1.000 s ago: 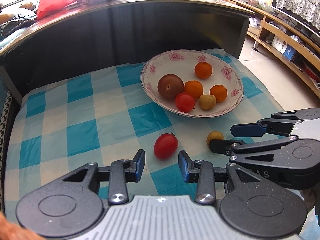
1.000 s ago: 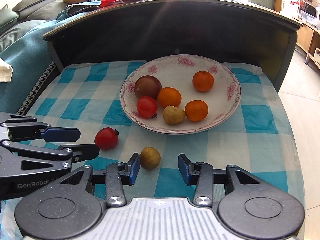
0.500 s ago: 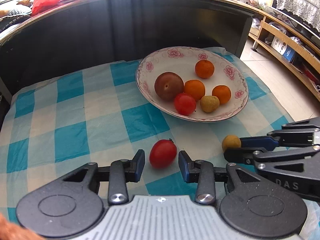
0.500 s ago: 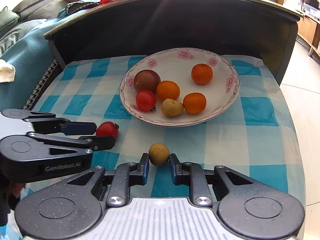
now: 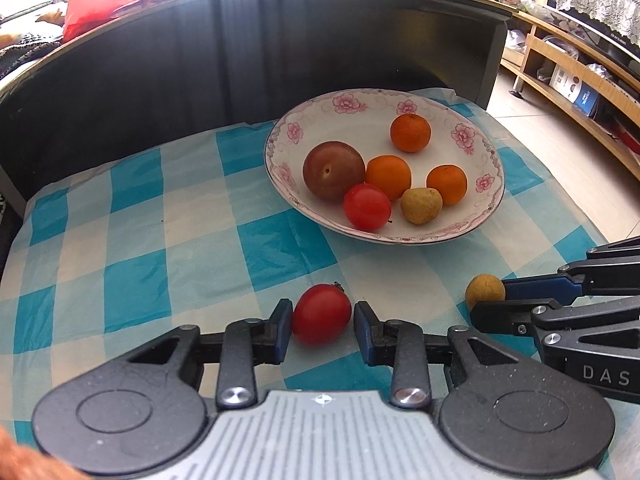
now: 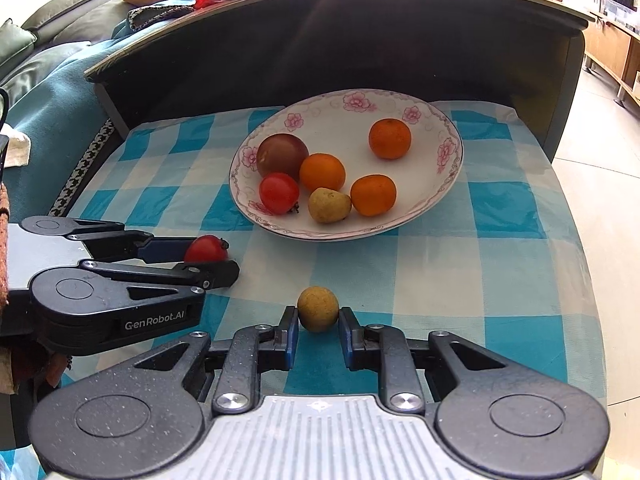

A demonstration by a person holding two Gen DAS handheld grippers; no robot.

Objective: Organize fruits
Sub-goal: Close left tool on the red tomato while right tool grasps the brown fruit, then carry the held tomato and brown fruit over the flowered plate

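1. In the left wrist view, we see the left gripper (image 5: 322,330) at lower centre, its jaws apart around a red tomato (image 5: 321,314) on the checked cloth (image 5: 132,240); the left pad touches the fruit, and a slim gap shows at the right pad.
2. In the right wrist view, the right gripper (image 6: 318,332) sits at lower centre with its jaws bracketing a small tan fruit (image 6: 318,308). The pads lie just beside it or touching; we cannot tell whether they are clamped on it.
3. We place the floral plate (image 6: 400,114) at centre frame, beyond both fruits and apart from them. It holds a dark plum (image 6: 282,156), a second tomato (image 6: 279,193), three oranges (image 6: 322,172) and a tan fruit (image 6: 329,205).
4. Each tool appears in the other's view: the left one enters at middle left of the right wrist view, partly hiding its tomato; the right one enters at lower right of the left wrist view.
5. A dark curved panel (image 5: 240,60) closes the upper frame behind the plate; wooden shelving (image 5: 568,64) occupies the upper right.
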